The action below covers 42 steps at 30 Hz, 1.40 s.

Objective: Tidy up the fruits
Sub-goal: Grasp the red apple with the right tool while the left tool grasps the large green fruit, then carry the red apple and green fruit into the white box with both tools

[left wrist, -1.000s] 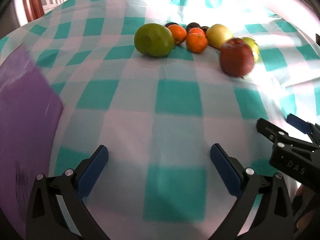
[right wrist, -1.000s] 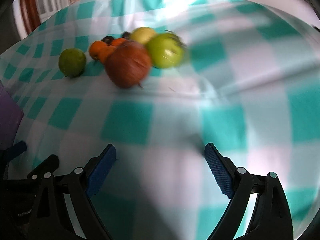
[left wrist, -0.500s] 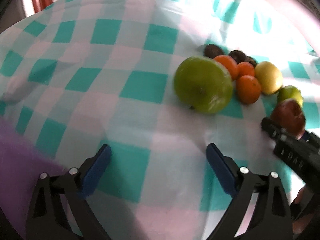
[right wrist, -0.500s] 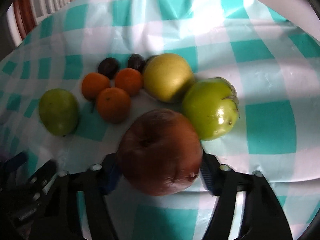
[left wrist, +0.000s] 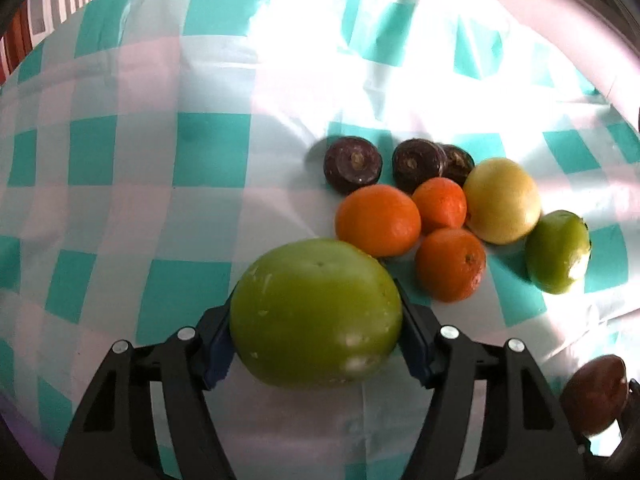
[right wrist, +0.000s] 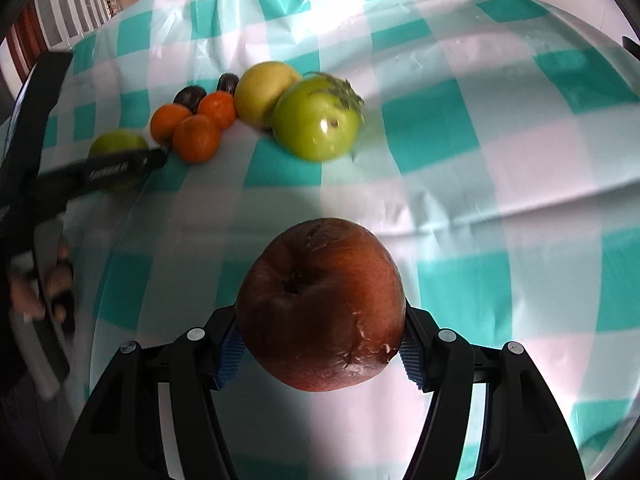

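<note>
A large green fruit lies on the checked cloth between the jaws of my left gripper. The jaws are closing, and their blue pads touch its sides. My right gripper is shut on a wrinkled red-brown apple, held apart from the pile and also visible at the left wrist view's lower right edge. The pile holds three oranges, a yellow fruit, a smaller green fruit and three dark purple fruits.
A teal-and-white checked cloth covers the table, with creases toward the far side. The left gripper's black finger and a person's hand show at the right wrist view's left edge. A purple sheet's edge lies lower left.
My left gripper moved up to the large green fruit and its jaws came in around it. My right gripper shut on the red-brown apple and drew it back from the pile.
</note>
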Each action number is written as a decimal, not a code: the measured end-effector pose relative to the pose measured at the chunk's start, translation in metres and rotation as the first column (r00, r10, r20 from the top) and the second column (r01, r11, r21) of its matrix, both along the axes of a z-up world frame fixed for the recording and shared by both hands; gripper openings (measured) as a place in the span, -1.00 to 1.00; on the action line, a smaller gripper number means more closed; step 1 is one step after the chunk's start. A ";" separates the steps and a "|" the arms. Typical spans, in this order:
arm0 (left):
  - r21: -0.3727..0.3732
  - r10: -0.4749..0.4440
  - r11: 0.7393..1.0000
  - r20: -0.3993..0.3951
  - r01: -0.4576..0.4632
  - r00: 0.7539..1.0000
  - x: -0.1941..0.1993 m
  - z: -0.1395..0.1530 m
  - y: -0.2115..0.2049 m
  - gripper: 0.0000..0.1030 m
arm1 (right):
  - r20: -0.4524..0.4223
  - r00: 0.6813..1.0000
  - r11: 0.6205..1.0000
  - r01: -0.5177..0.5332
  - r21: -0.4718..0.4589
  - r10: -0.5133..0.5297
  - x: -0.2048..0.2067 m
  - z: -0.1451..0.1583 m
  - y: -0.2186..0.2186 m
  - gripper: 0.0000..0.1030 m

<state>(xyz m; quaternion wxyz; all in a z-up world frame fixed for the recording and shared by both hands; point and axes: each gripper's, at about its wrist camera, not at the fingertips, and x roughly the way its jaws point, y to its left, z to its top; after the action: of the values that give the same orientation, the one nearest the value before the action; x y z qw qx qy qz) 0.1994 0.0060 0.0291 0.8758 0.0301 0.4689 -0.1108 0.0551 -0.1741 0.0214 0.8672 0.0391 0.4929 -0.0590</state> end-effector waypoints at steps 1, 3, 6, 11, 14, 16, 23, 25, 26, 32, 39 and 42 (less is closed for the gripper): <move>-0.010 0.001 1.000 -0.005 -0.001 1.000 -0.003 0.001 0.000 0.32 | -0.016 1.000 1.000 -0.002 0.002 0.002 -0.003 0.000 0.001 0.22; -0.006 0.004 1.000 -0.023 -0.004 1.000 -0.010 0.001 -0.003 0.32 | -0.030 1.000 1.000 -0.010 0.016 0.010 -0.013 0.003 0.001 0.22; -0.013 0.011 1.000 -0.048 -0.012 0.999 -0.028 0.002 0.003 0.31 | -0.055 0.998 0.998 -0.034 0.051 0.037 -0.020 0.009 0.002 0.22; -0.027 0.038 0.999 -0.067 -0.039 0.997 -0.096 0.016 0.009 0.31 | -0.093 0.990 0.990 -0.098 0.103 0.108 -0.027 0.020 0.005 0.22; -0.024 0.034 0.999 -0.058 -0.036 0.998 -0.130 0.034 0.018 0.31 | -0.088 0.986 0.985 -0.130 0.116 0.141 -0.033 0.029 0.005 0.22; -0.026 0.030 0.999 -0.035 -0.031 0.999 -0.156 0.050 0.021 0.31 | -0.069 0.982 0.979 -0.166 0.118 0.175 -0.040 0.041 0.005 0.22; -0.008 0.061 0.998 0.062 -0.060 0.996 -0.227 0.113 0.038 0.32 | 0.042 0.946 0.940 -0.323 0.113 0.320 -0.077 0.100 0.012 0.22; 0.001 0.084 0.996 0.108 -0.084 0.991 -0.245 0.133 0.040 0.32 | 0.078 0.933 0.928 -0.358 0.099 0.351 -0.087 0.117 0.018 0.22; 0.004 0.095 0.995 0.124 -0.096 0.988 -0.250 0.137 0.040 0.32 | 0.097 0.925 0.922 -0.376 0.095 0.367 -0.091 0.126 0.021 0.22; 0.000 0.202 0.979 0.202 -0.206 0.958 -0.293 0.173 0.056 0.32 | 0.213 0.872 0.877 -0.468 0.107 0.440 -0.125 0.170 0.037 0.22; 0.030 0.304 0.946 0.255 -0.322 0.918 -0.341 0.194 0.070 0.32 | 0.266 0.807 0.819 -0.566 0.096 0.527 -0.157 0.192 0.055 0.22; 0.046 0.335 0.932 0.269 -0.360 0.903 -0.357 0.198 0.074 0.32 | 0.282 0.790 0.801 -0.589 0.104 0.545 -0.170 0.199 0.061 0.22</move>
<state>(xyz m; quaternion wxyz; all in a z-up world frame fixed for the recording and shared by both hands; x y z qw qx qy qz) -0.1572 0.0798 0.2275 0.9323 0.0015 0.3540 0.0742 -0.1144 -0.1131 0.2199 0.8895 -0.0235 0.3775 0.2565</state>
